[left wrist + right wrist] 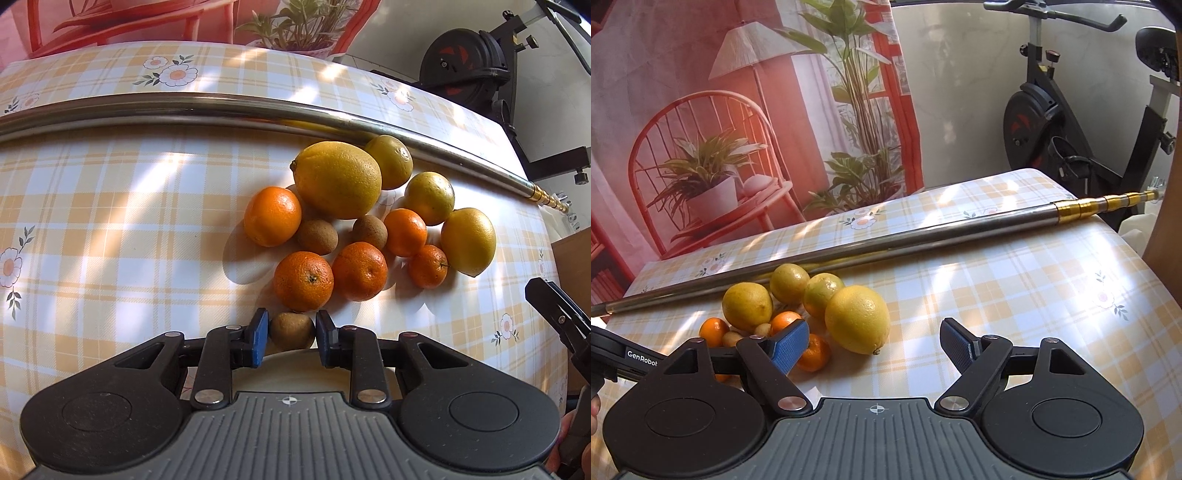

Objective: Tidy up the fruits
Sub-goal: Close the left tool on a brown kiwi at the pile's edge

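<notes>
Left wrist view shows your left gripper (291, 330) clamped on a small brown kiwi (291, 329), low over the checked tablecloth (110, 206), with the pile of oranges (303, 280) and lemons (338, 179) just ahead of its fingertips. Your right gripper (873, 341) hangs with fingers spread wide and nothing between them, the biggest lemon (857, 318) just ahead and slightly left.
</notes>
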The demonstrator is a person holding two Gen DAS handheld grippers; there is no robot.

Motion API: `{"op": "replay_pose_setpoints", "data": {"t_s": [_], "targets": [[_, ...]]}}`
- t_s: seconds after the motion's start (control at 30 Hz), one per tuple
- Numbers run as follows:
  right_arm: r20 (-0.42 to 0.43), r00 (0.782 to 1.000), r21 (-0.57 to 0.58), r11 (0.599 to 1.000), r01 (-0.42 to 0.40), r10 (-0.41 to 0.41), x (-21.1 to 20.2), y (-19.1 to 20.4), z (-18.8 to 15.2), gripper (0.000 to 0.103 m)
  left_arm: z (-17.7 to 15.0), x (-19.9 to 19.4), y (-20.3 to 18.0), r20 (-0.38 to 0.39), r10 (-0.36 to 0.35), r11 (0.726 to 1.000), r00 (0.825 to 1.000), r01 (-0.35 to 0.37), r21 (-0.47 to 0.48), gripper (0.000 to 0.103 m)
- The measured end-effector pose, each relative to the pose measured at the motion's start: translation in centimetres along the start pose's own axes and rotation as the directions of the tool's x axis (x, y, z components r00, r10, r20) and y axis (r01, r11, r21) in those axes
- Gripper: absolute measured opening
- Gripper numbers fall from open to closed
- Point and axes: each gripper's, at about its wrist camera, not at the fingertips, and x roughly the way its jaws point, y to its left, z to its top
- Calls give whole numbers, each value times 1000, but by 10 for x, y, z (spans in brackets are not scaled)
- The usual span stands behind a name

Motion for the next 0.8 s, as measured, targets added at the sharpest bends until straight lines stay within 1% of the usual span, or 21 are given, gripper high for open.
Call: {"op": "replay_pose_setpoints", "data": {"t_s": [0.1, 0.2, 0.33, 0.43, 0.53, 0.6, 0.63, 0.7, 0.8], "targets": [[-3, 1000, -6, 1000, 0, 0, 0, 1, 0, 76, 0, -7, 9, 22, 3, 1000, 1000, -3, -22, 29], [-5, 1000, -18, 1000, -1, 1, 0, 3, 1, 76, -1, -16, 13, 58, 13, 1000, 998, -12, -15, 29], [-13, 1000, -29, 1000, -7, 7, 1, 6, -2, 76, -4, -30, 14, 116, 17, 1000, 993, -17, 5, 29], [-25, 1000, -46, 999, -12, 11, 4, 10, -6, 75, -9, -42, 16, 168, 19, 1000, 986, -21, 10, 29], [-41, 999, -72, 997, -20, 17, 10, 14, -8, 68, -18, -55, 17, 234, 22, 999, 972, -29, 26, 29], [-57, 998, -95, 995, -30, 25, 14, 17, -9, 61, -27, -64, 15, 286, 38, 998, 958, -52, 42, 29], [-65, 998, -105, 994, -29, 22, 16, 19, -9, 60, -31, -67, 15, 304, 42, 997, 952, -60, 52, 29], [-82, 996, -134, 991, -30, 20, 21, 24, -10, 54, -39, -73, 14, 325, 44, 995, 945, -69, 65, 29], [-96, 995, -165, 985, -44, 29, 26, 31, -11, 50, -49, -80, 20, 338, 29, 997, 941, -52, 57, 29]]}}
